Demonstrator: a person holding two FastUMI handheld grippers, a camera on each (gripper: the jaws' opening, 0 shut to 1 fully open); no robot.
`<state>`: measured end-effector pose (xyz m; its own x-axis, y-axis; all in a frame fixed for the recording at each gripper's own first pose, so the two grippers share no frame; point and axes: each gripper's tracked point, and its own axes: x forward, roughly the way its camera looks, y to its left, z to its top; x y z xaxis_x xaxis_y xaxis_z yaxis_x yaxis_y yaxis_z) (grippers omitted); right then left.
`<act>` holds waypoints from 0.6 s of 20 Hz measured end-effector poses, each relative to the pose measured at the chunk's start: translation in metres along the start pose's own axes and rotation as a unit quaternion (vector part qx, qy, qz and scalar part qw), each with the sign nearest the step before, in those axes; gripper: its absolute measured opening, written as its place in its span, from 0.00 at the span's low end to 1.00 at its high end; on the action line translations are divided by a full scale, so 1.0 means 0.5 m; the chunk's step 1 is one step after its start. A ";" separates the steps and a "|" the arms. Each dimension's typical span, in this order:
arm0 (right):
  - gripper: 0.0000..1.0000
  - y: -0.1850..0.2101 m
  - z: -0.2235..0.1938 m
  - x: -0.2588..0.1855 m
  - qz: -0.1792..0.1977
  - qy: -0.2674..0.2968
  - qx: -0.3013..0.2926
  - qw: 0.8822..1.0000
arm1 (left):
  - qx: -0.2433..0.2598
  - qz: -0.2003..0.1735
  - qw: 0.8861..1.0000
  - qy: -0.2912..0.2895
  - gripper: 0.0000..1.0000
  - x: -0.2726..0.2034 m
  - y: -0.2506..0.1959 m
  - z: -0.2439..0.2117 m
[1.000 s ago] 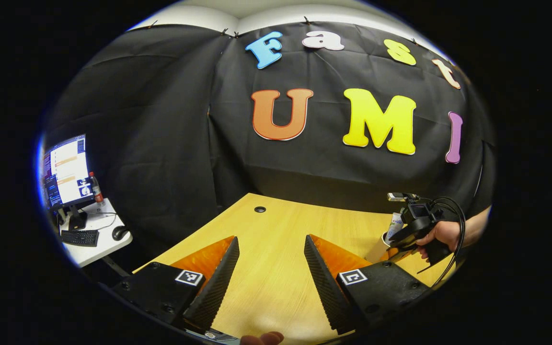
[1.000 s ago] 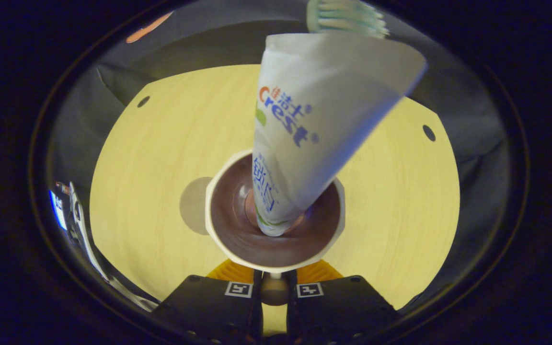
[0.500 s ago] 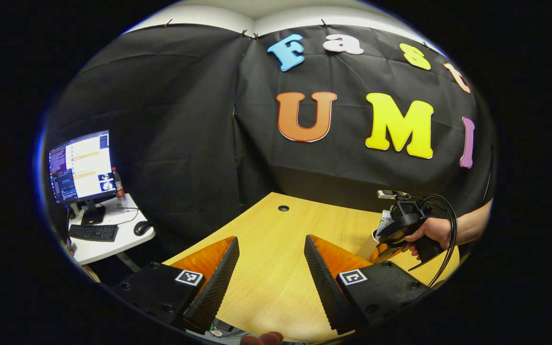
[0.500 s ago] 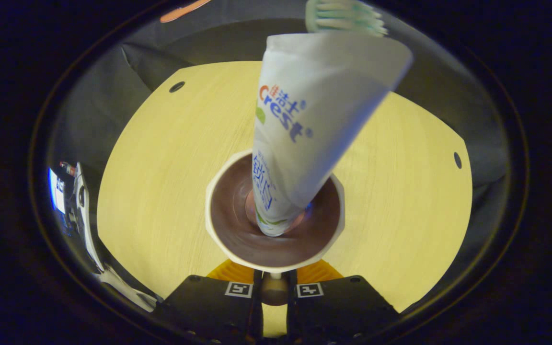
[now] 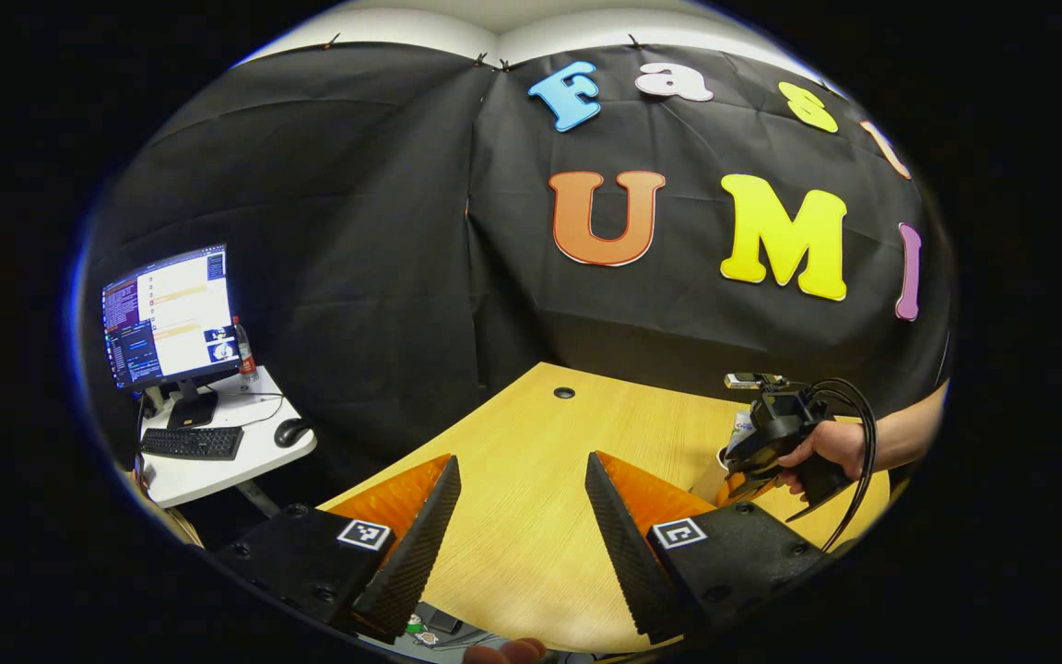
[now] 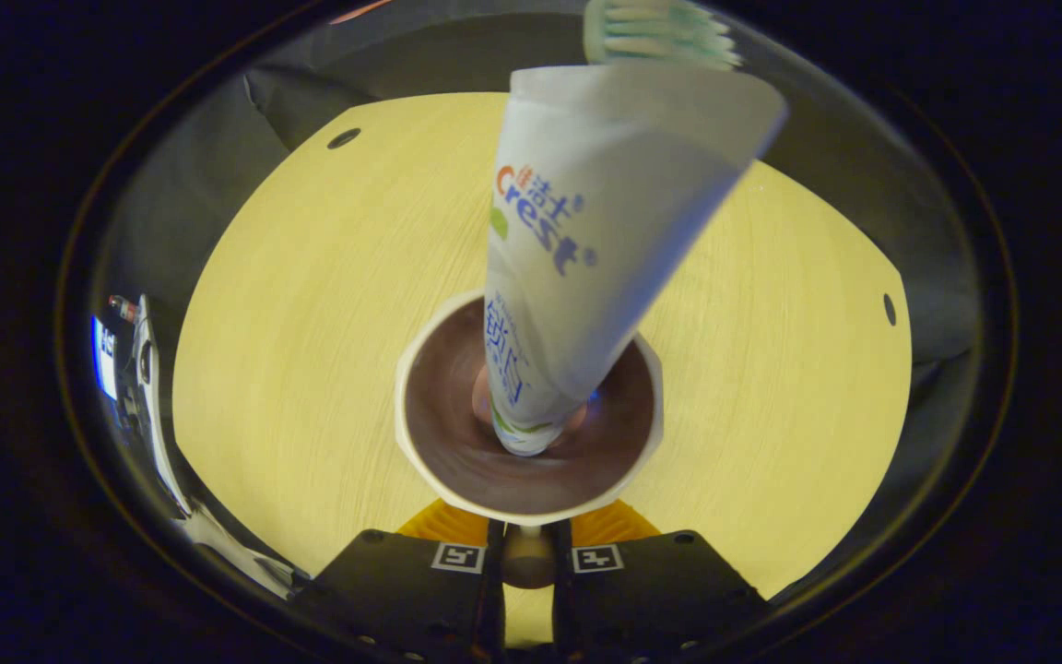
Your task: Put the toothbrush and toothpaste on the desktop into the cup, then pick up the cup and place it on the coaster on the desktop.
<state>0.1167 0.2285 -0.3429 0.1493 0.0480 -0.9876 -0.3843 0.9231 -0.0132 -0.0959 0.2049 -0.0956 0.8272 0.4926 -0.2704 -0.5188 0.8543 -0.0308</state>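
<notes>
My right gripper (image 6: 526, 553) is clamped on the cup (image 6: 526, 503) rim at 6 o'clock, toothpaste (image 6: 586, 231) and toothbrush (image 6: 655, 32) inside, so I should carry it level above the worktop (image 6: 310, 304); my left gripper (image 5: 522, 535) stands wide, empty.

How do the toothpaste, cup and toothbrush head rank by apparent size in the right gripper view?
1. Toothpaste, though it looms closest to the camera, which inflates it.
2. Cup, rim slightly narrower than the tube's far end.
3. Toothbrush head, partly cut off at the top.
</notes>
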 end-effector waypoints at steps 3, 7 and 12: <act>0.28 0.003 0.000 -0.004 -0.006 -0.009 0.000 1.000 | -0.001 -0.005 1.000 0.000 0.87 0.001 -0.003 0.000; 0.87 0.012 -0.014 -0.025 0.004 -0.018 0.012 1.000 | -0.002 -0.019 1.000 -0.002 0.87 0.003 -0.016 0.002; 0.96 0.002 -0.037 -0.098 0.015 -0.056 0.031 0.998 | 0.001 -0.045 0.999 -0.008 0.87 0.002 -0.051 0.020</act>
<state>0.0924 0.2201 -0.2974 0.2412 0.1145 -0.9637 -0.3336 0.9423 0.0284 -0.0796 0.1853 -0.0856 0.8738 0.4162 -0.2514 -0.4418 0.8956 -0.0527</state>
